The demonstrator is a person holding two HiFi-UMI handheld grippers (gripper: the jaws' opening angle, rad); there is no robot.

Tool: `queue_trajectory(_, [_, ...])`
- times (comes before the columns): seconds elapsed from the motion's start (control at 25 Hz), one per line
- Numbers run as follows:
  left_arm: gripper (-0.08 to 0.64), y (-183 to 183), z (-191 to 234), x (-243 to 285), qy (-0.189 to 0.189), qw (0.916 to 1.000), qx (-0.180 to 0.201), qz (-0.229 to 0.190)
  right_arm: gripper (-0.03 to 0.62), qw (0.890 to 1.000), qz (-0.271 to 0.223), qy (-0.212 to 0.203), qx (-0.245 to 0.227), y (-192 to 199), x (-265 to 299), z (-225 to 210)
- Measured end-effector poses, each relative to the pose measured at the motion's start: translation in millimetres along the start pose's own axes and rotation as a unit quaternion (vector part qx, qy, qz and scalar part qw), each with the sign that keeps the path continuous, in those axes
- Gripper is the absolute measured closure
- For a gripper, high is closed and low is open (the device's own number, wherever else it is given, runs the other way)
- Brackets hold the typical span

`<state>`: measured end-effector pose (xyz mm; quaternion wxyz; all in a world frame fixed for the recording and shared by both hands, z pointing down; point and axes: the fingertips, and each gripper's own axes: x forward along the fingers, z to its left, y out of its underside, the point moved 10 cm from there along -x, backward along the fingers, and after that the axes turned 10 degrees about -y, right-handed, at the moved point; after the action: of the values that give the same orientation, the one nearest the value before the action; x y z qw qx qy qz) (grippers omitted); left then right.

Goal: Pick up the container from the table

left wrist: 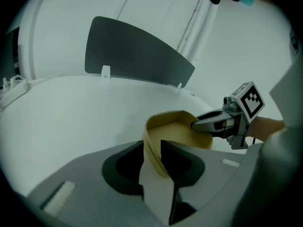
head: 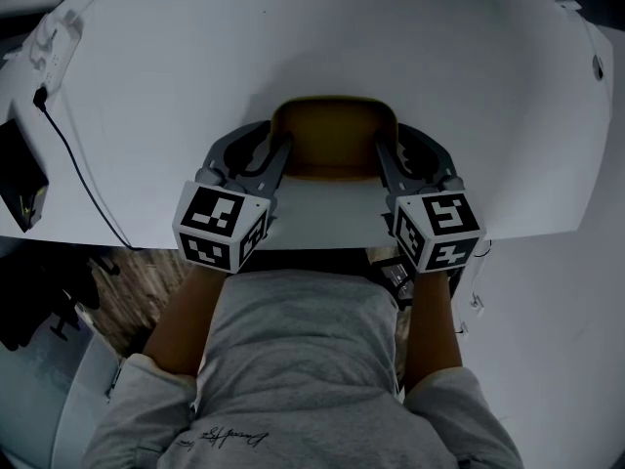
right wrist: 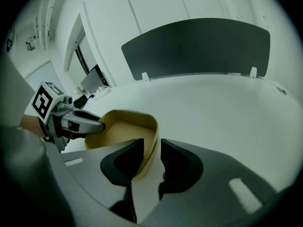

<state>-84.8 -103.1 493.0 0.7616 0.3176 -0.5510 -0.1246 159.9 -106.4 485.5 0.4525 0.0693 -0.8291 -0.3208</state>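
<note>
The left hand-held gripper (left wrist: pixel 152 150) and the right hand-held gripper (right wrist: pixel 152 150) are both wide open. Each loosely straddles an opposite side wall of the tan, rounded-square paper container (head: pixel 334 137), which sits mid-frame at the near edge of the white table (head: pixel 410 57).

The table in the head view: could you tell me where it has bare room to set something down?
Bare: the stretch of table beyond the container, the patch between cable and left gripper, and the side right of the right gripper. Crowded: the near edge, where both grippers straddle the container's walls.
</note>
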Motion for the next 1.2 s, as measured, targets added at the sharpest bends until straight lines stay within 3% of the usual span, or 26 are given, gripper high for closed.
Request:
queue_trajectory(0.52, [0.495, 0.2, -4.5, 2.7, -0.016, 0.9998, -0.012, 0.008, 0.539, 1.0, 0.009, 0.022, 0.007, 0.8, 3.0, 1.8])
queue_trajectory(1.2, [0.506, -2.6, -6.0, -2.0, -0.022, 0.9996, -0.02, 0.0, 0.549, 1.0, 0.001, 0.017, 0.015, -0.8, 0.3, 0.8])
